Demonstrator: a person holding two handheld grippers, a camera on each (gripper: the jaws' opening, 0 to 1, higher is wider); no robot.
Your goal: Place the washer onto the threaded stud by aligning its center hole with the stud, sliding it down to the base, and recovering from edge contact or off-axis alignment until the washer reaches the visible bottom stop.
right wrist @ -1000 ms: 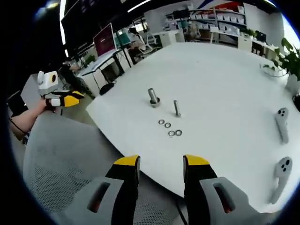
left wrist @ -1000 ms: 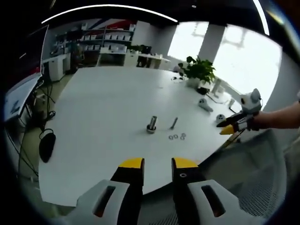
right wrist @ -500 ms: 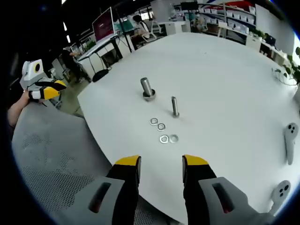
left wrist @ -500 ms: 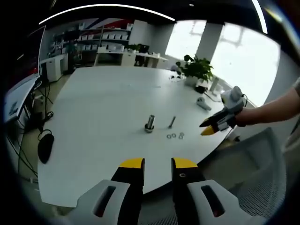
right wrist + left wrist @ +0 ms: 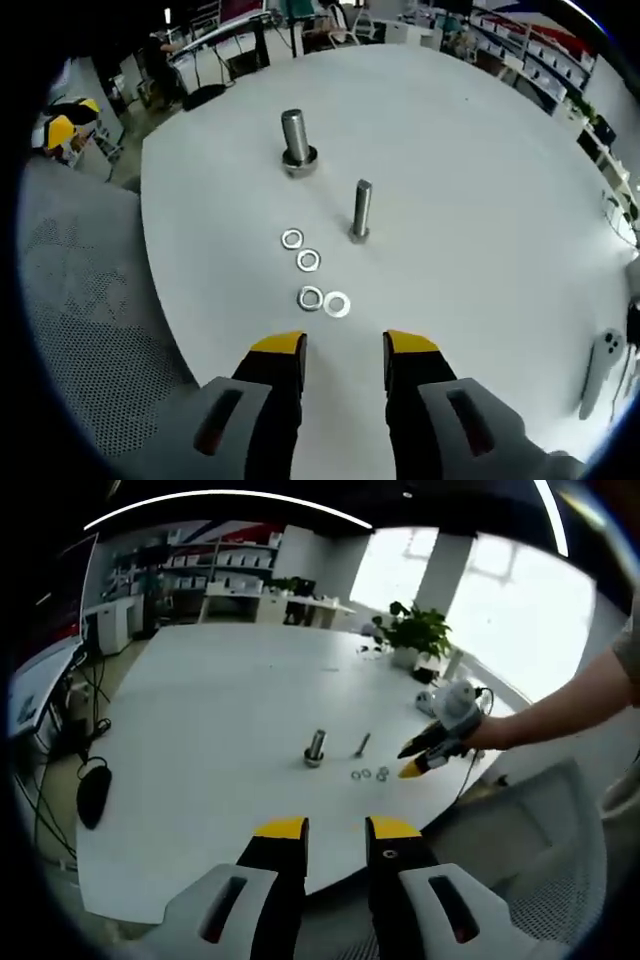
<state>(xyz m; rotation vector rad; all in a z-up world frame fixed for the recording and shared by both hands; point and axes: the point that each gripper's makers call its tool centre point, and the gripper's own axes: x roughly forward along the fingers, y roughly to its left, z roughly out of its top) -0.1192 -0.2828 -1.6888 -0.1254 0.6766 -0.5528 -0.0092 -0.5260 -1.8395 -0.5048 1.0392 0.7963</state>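
Since the earlier frames the right gripper [image 5: 343, 345] has advanced over the white table [image 5: 480, 180]; in the left gripper view it [image 5: 410, 760] now sits above the table edge near the hardware, where before it hung off to the side. The left gripper [image 5: 335, 828] has barely shifted.

We note both grippers' jaws parted by a narrow gap, with nothing between them.

In the right gripper view, four washers [image 5: 309, 262] lie flat on the table just ahead of the jaws: two in a short diagonal line [image 5: 292, 239], [image 5: 309, 261], and two side by side nearer the gripper [image 5: 310, 298], [image 5: 337, 304]. The nearer pair appear to touch or almost touch; we cannot tell which. The thin threaded stud [image 5: 361, 210] stands upright just beyond the washers, bare along its shaft. A thicker stud [image 5: 294, 139] with a wide base collar stands farther off, apart from the thin one.

In the left gripper view the same studs [image 5: 316, 747], [image 5: 361, 745] and washers [image 5: 368, 774] sit mid-table, well ahead of the left jaws. A potted plant [image 5: 418, 632] stands at the far table edge. A mesh chair back [image 5: 80, 300] lies beside the table. The left gripper's yellow tip [image 5: 55, 130] shows at the edge of the right gripper view.
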